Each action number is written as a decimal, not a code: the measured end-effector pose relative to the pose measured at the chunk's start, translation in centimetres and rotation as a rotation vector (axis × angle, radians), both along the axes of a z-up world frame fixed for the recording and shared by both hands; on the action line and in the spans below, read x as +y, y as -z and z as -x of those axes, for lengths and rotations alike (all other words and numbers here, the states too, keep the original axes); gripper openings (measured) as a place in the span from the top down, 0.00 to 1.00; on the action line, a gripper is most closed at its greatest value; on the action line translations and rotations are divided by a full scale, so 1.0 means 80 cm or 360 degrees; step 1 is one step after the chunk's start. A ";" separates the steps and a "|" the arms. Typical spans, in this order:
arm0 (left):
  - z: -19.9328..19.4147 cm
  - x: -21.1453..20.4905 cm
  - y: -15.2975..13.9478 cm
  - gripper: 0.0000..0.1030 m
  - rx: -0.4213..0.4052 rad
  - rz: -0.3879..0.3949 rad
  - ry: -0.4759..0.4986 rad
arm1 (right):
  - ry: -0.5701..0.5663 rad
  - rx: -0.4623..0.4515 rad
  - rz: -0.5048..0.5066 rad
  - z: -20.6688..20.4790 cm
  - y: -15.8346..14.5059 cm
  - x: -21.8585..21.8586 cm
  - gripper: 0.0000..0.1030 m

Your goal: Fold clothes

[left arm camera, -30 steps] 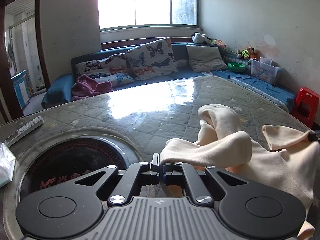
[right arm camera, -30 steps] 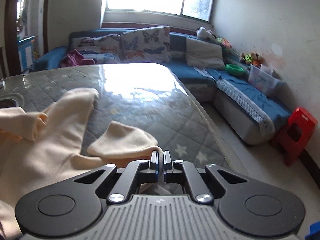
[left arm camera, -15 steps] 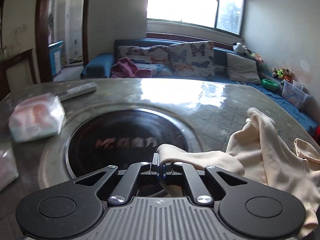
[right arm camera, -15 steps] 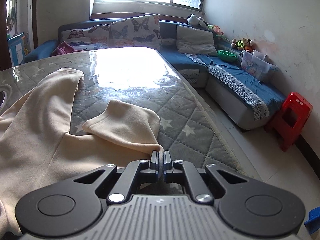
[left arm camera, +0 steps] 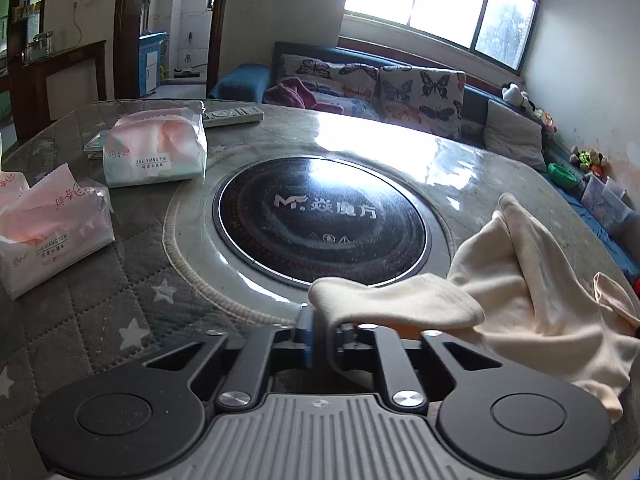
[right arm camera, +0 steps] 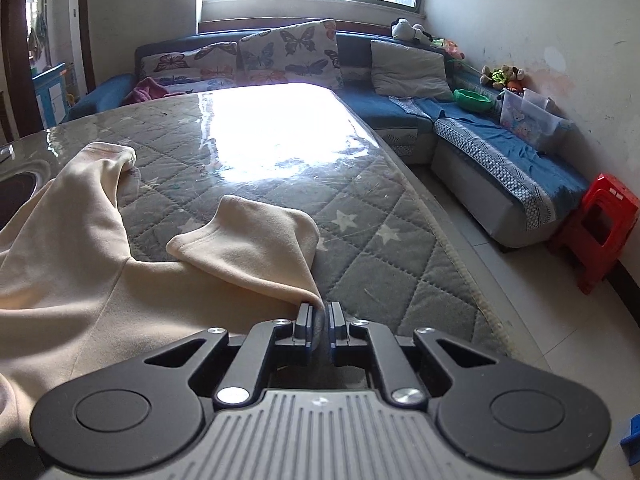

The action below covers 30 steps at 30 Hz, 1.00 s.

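Observation:
A cream garment [left arm camera: 516,280] lies rumpled on the quilted, plastic-covered table [left arm camera: 120,280]. My left gripper [left arm camera: 325,334] hovers at the rim of the inset black cooktop [left arm camera: 320,220]; its jaws are opening, and a folded edge of the garment hangs loosely between them. In the right wrist view the garment [right arm camera: 72,280] spreads to the left, with one cuffed corner [right arm camera: 248,240] folded up. My right gripper [right arm camera: 320,322] is near the table's right edge. Its jaws are starting to part, with the garment's corner still pinched between the pads.
Two tissue packs [left arm camera: 154,152] [left arm camera: 48,232] and a remote [left arm camera: 232,116] lie on the table's left. A blue sofa with butterfly cushions [right arm camera: 288,56] runs behind and to the right. A red stool [right arm camera: 596,232] stands on the floor.
My left gripper has swung left over the cooktop, dragging the garment's edge with it, and its jaws have parted. The right gripper has shifted a little with its corner, and the garment is pulled flatter.

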<state>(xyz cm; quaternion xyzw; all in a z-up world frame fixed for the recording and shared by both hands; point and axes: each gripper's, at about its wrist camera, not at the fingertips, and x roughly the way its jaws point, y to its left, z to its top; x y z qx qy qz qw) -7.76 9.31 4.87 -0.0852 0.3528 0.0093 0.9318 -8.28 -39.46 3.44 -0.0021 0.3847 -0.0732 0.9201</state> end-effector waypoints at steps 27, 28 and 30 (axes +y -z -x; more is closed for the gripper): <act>-0.007 0.004 -0.042 0.26 -0.0156 -0.0157 0.0054 | -0.0288 -0.0044 0.0463 -0.058 0.004 0.044 0.70; -0.013 0.000 -0.041 0.26 -0.0156 -0.0146 0.0071 | -0.0235 -0.0051 0.0454 -0.058 0.003 0.035 0.70; -0.027 -0.012 -0.040 0.26 -0.0155 -0.0133 0.0111 | -0.0127 -0.0053 0.0421 -0.058 0.000 0.014 0.69</act>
